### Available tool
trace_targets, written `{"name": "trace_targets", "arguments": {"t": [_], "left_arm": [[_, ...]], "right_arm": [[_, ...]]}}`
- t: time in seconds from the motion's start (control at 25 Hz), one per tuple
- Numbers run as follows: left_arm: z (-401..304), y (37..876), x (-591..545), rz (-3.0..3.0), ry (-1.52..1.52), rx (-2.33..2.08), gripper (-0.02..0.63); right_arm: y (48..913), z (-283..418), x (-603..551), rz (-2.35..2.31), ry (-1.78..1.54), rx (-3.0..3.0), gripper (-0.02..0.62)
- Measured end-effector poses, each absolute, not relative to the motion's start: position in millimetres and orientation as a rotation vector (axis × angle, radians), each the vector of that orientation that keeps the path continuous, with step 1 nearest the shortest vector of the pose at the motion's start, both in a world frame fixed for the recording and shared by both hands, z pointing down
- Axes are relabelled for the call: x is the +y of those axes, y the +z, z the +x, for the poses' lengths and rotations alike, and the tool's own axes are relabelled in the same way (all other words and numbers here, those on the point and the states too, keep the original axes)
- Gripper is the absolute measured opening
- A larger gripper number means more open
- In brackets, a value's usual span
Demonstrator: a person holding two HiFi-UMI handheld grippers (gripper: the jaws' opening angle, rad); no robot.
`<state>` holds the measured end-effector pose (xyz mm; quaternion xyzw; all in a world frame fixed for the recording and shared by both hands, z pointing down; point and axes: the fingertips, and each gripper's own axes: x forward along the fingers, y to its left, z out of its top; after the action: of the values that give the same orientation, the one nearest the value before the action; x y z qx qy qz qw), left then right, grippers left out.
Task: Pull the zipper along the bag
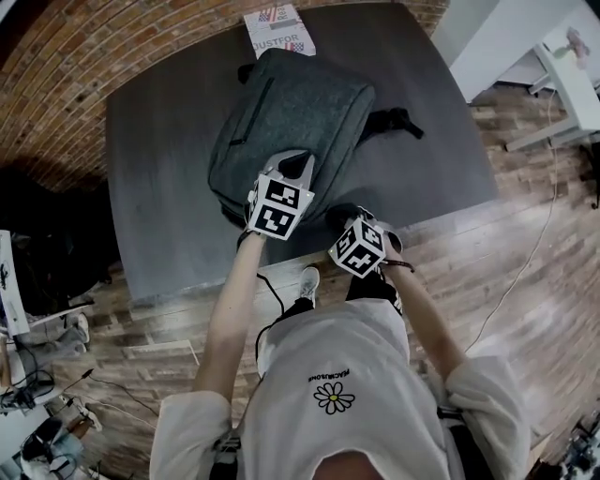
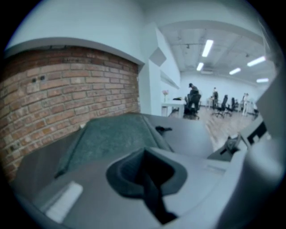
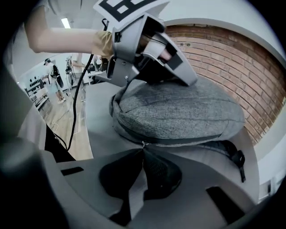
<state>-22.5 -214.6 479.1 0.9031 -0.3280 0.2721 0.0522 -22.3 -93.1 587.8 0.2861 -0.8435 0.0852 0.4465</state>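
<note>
A grey backpack (image 1: 291,112) lies flat on the dark table (image 1: 159,187). My left gripper (image 1: 302,167) is shut and rests its tips on the near end of the bag's top; in the right gripper view the left gripper (image 3: 190,80) presses on the fabric of the backpack (image 3: 178,107). In its own view the left gripper (image 2: 144,156) holds nothing, with the backpack (image 2: 111,134) stretching ahead. My right gripper (image 1: 339,216) is at the bag's near side edge. There the right gripper (image 3: 143,150) is shut on the small metal zipper pull (image 3: 143,144), on the dark zipper line (image 3: 192,140).
A printed leaflet (image 1: 279,28) lies at the table's far edge behind the bag. A black strap (image 1: 398,122) trails off the bag's right side, with a buckle (image 3: 237,159) near the gripper. A brick wall (image 1: 75,56) runs behind and left. White desks (image 1: 525,47) stand at the right.
</note>
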Motion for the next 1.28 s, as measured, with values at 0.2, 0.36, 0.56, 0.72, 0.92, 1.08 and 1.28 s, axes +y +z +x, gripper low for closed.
{"name": "trace_targets", "arguments": {"t": [0.2,0.36,0.56,0.72,0.92,1.08,1.28], "left_arm": [[-105,474,-215,2.747,0.942,-1.178,0.001],[-166,480,-219,2.622,0.941,-1.339,0.001],[-169,481,-214,2.634,0.886,-1.257,0.078],[-127,479,-192,2.775,0.986,-1.1,0.073],[-62,468,-175,2.951,1.014,-0.915,0.075],[-5,490,-166,3.048,1.266,-0.635,0.086],[6,511,-172,2.983,1.199,-0.521,0.056]], "right_arm": [[585,-12,-92,0.689,0.179,-2.045,0.006],[583,6,-89,0.696,0.149,-1.994,0.006],[585,59,-98,0.801,0.148,-1.904,0.006],[587,106,-115,0.891,0.141,-1.821,0.006],[589,151,-144,0.959,0.126,-1.743,0.006],[586,167,-157,0.983,0.131,-1.732,0.006],[580,165,-145,1.022,0.212,-1.79,0.006]]}}
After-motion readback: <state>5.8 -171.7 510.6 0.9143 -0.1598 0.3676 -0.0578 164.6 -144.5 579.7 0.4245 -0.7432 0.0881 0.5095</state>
